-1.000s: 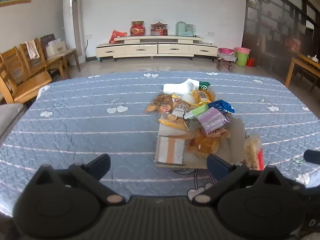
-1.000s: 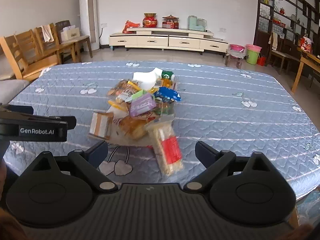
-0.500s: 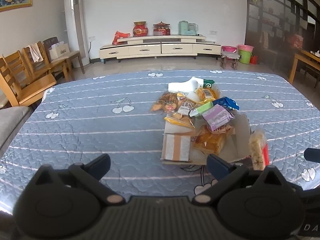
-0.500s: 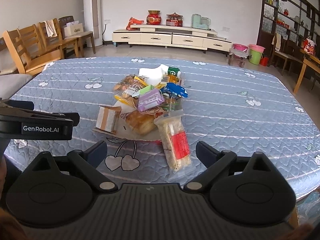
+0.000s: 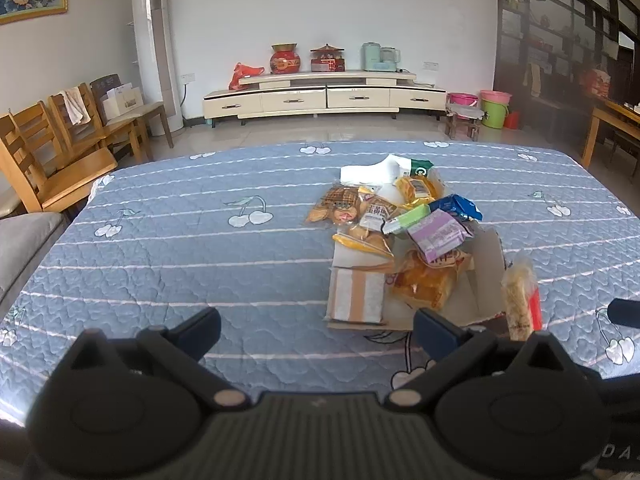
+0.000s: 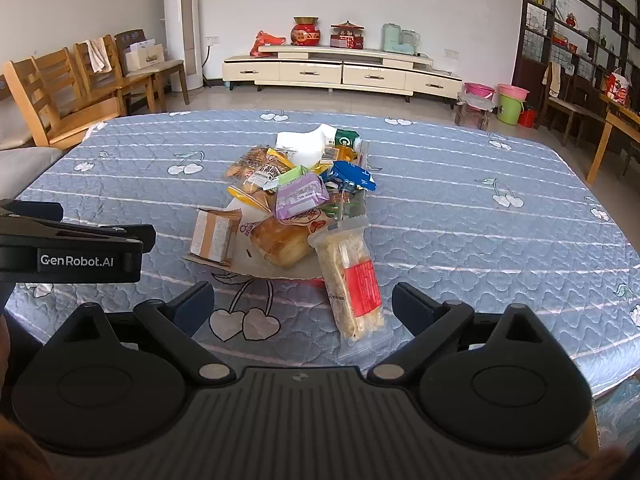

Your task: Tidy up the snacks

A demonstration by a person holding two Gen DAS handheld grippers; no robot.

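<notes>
Directly ahead of the empty, spread right gripper (image 6: 302, 300), the long noodle packet (image 6: 352, 284) is shown lying lengthwise along the approach, farther from the likewise spread left gripper (image 5: 316, 326).

Wooden chairs (image 5: 52, 160) at left; cream cabinet (image 5: 324, 96) beyond — buckets (image 5: 494, 108) beside it.

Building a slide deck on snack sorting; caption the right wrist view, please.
Open right gripper hovers before a snack pile on a blue quilted table, a long clear packet nearest.
</notes>
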